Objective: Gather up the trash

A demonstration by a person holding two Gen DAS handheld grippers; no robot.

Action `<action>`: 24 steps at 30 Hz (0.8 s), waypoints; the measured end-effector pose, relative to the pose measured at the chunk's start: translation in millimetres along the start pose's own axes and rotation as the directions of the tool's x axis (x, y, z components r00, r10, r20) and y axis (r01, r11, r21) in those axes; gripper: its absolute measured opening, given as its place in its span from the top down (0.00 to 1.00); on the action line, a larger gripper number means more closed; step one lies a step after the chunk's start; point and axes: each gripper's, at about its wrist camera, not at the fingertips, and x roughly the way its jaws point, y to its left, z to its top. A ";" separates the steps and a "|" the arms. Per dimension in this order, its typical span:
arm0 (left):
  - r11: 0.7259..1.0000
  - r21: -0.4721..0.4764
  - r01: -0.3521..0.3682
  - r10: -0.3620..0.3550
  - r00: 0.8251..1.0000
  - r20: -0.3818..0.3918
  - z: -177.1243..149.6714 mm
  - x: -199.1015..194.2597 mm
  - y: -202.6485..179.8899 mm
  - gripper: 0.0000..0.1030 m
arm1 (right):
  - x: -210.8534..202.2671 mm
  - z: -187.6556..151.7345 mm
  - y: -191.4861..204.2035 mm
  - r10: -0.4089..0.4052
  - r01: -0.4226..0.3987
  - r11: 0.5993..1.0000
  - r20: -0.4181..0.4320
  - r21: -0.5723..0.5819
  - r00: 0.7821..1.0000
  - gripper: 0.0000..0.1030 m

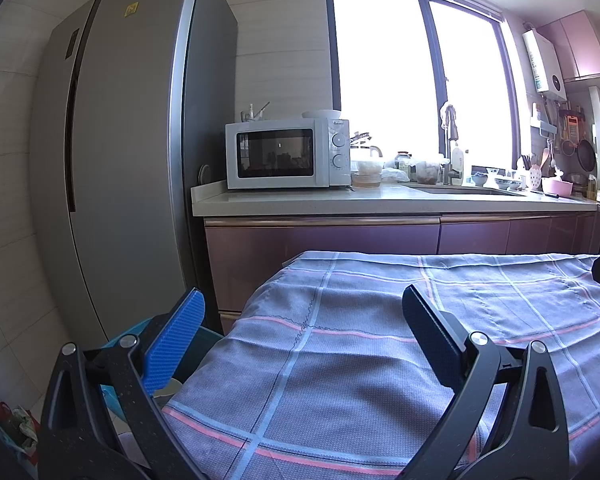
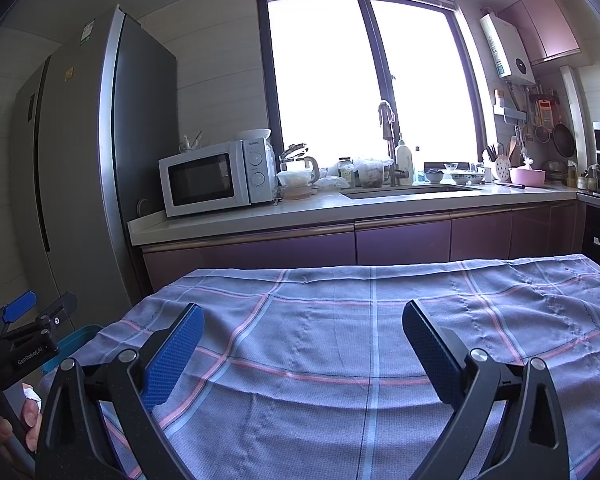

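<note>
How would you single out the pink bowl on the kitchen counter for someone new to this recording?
Start at the big bright window and follow the pale stone counter rightward past the sink. The round pink bowl sits near the right end, the only pink dish there.

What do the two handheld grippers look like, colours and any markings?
Both are black plastic with triangular cut-outs, silver pivot bolts and blue textured pads on the fingers. The left gripper and right gripper look alike. In the right wrist view, the left one's body carries white "GenRobot.AI" lettering.
</note>
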 end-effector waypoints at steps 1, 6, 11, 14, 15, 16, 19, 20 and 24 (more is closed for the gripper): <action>1.000 0.001 0.000 0.000 1.000 -0.001 -0.2 0.0 -0.5 0.06 | 0.5 0.1 -0.6 0.000 0.000 1.000 -0.001 0.001 1.000 0.07; 1.000 0.004 -0.002 0.002 1.000 -0.006 -0.5 1.2 -1.2 0.06 | 1.4 1.1 -2.5 -0.003 0.003 1.000 0.000 0.004 1.000 0.07; 1.000 0.000 -0.002 0.002 1.000 -0.008 -0.4 1.8 -1.3 0.06 | 1.8 1.8 -3.2 -0.005 0.005 1.000 0.002 0.006 1.000 0.07; 1.000 0.003 -0.008 0.008 1.000 0.001 -0.7 0.9 -1.9 0.06 | 2.1 1.7 -5.2 -0.006 0.006 1.000 0.004 0.006 1.000 0.07; 1.000 0.002 -0.007 0.007 1.000 0.000 -0.8 0.9 -2.2 0.06 | 2.3 2.1 -5.1 -0.008 0.008 1.000 0.003 0.003 1.000 0.07; 1.000 0.002 -0.001 0.001 1.000 -0.002 -0.7 1.2 -2.8 0.06 | 2.3 2.4 -5.7 -0.008 0.008 1.000 0.003 0.003 1.000 0.07; 1.000 0.016 0.002 -0.001 1.000 -0.021 -0.6 5.1 -6.1 0.06 | 2.5 2.3 -9.4 -0.019 0.019 1.000 0.003 0.003 1.000 0.07; 1.000 0.017 0.016 -0.016 0.999 -0.044 -0.5 9.2 -7.1 0.06 | 3.9 2.7 -12.6 -0.029 0.029 1.000 -0.002 0.002 1.000 0.07; 0.999 0.022 0.045 -0.041 0.986 -0.161 -1.3 37.3 -8.4 0.06 | 17.4 6.1 -37.6 -0.106 0.105 0.994 -0.073 -0.011 0.992 0.07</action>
